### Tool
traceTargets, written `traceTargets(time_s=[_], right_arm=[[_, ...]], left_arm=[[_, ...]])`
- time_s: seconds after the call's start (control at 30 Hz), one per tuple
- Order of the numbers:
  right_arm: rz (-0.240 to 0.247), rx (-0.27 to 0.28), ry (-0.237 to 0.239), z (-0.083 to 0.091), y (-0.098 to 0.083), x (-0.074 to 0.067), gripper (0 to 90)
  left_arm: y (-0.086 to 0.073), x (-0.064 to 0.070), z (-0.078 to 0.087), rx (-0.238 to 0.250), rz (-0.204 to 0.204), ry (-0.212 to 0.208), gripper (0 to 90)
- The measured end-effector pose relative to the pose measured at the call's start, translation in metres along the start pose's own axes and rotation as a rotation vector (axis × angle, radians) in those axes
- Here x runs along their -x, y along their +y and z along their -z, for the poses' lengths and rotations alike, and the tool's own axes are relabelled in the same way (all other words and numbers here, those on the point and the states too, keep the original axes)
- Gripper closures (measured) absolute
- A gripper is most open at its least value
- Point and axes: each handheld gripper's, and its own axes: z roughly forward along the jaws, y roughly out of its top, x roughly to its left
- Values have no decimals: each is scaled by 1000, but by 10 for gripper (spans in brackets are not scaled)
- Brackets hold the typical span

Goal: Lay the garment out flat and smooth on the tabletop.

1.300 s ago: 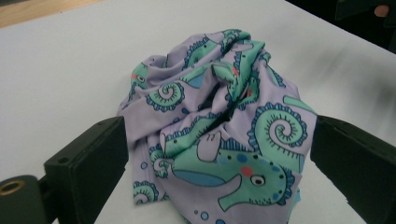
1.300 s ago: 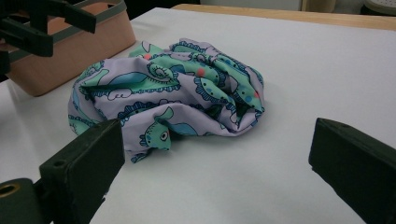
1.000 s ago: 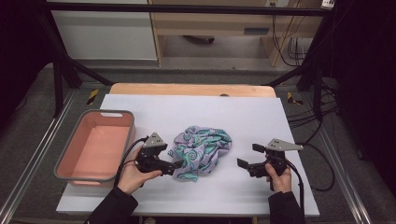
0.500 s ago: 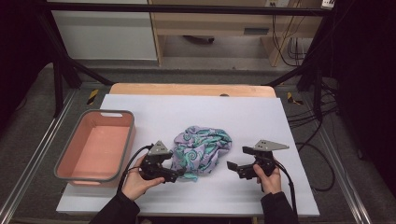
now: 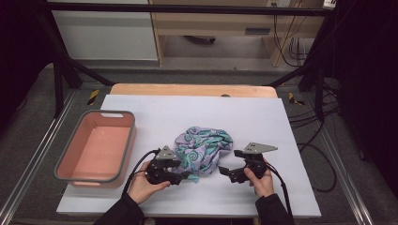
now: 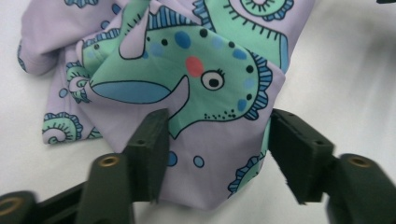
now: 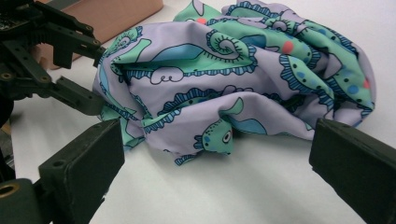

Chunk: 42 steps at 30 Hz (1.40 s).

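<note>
A crumpled cloth (image 5: pixel 202 149), lilac with green seahorse prints, lies in a heap at the middle of the white table. My left gripper (image 5: pixel 186 177) is low at the heap's near-left edge. In the left gripper view a folded corner of the cloth (image 6: pixel 210 79) lies between the jaws of that gripper (image 6: pixel 219 122). They have just been closing around it, and the pads do not visibly squeeze it. My right gripper (image 5: pixel 224 170) sits to the right of the heap. Its wide-open jaws (image 7: pixel 217 136) face the cloth (image 7: pixel 243 70) with only bare table between them.
A pink bin with a grey rim (image 5: pixel 70 168) stands at the table's left, its wall (image 7: pixel 116 14) behind the cloth in the right gripper view. The white sheet (image 5: pixel 263 117) runs bare to the right and far side. Cables trail off the right edge.
Both hands have drawn in toward the cloth. The left gripper dropped onto its near-left edge and its jaws narrowed around a fold. The right gripper slid left, closer to the heap.
</note>
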Motion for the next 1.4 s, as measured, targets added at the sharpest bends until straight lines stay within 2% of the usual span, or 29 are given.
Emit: traceTargets(time_s=[0.13,0.2,0.27,0.3,0.33,0.37,0.4,0.57,0.63,0.7,0.8,0.87,0.9,0.93,1.07,1.17,1.3,1.4], right_arm=[[3,-7,3,-4,1,-3,40],[4,-10,5,-6,1,-5,41],[6,-13,9,-8,1,-7,41],[13,-21,2,-10,2,-9,44],[13,-21,2,-10,2,-9,44],[13,-22,-6,-13,2,-11,49],[13,-22,-6,-13,2,-11,49],[29,-50,-23,-22,3,-21,68],[30,-52,-32,-23,4,-22,80],[23,-47,-44,-26,4,-25,129],[20,-46,-53,-34,5,-30,251],[30,-45,-71,-40,4,-32,345],[30,-45,-71,-40,4,-32,345],[38,-56,-81,-43,4,-33,388],[44,-87,-88,-45,3,-35,610],[47,-91,-108,-35,5,-31,813],[41,-76,-121,-22,8,-26,833],[39,-60,-163,-7,11,-18,833]], left_arm=[[-1,1,-3,-23,-15,8,504],[-2,2,-4,-32,-4,-3,541],[-2,4,-4,-36,-11,-3,594],[-2,5,-4,-37,-14,-7,668],[-2,6,-5,-35,-9,-16,668],[-3,6,-5,-32,-12,-20,731],[-3,6,-4,-34,-21,-18,731],[-2,6,-1,-13,-29,-41,847],[-1,6,0,-7,-28,-44,852],[-1,7,2,-2,-34,-44,860],[1,7,4,-4,-35,-51,867],[3,6,6,-10,-30,-63,868],[3,6,7,-8,-30,-59,868],[4,5,8,-6,-27,-58,868],[7,4,16,26,-20,-63,870],[9,3,24,65,-15,-67,873],[13,1,37,113,-8,-75,874],[14,2,41,125,-3,-93,874]])
